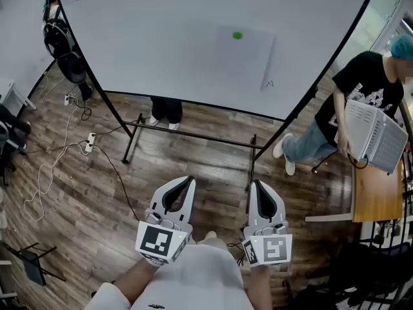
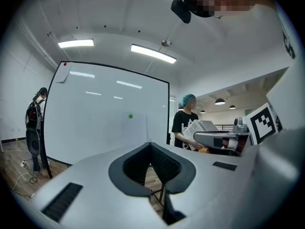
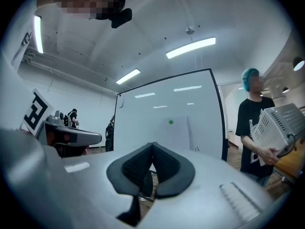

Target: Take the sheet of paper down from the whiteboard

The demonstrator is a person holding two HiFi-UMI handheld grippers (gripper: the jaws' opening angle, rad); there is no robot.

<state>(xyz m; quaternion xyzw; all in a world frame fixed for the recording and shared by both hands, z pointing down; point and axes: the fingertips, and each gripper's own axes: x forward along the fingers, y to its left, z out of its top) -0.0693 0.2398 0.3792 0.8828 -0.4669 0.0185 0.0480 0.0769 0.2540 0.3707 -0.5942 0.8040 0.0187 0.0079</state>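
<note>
Left gripper (image 1: 188, 180) and right gripper (image 1: 257, 183): jaws of each pressed together with nothing between them, held level side by side above the wood floor (image 1: 84, 192), well apart from the whiteboard (image 1: 148, 37). Sheet of paper (image 1: 248, 63): flat on the whiteboard toward its right edge, pinned near its top edge by a green magnet (image 1: 237, 35), lower right corner curled. Person in a black shirt (image 1: 361, 86): beyond the board's right edge, carrying a white appliance (image 1: 374, 137).

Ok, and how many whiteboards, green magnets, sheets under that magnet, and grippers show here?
whiteboard: 1
green magnet: 1
sheet of paper under it: 1
grippers: 2 (left gripper, right gripper)
Total: 5
</note>
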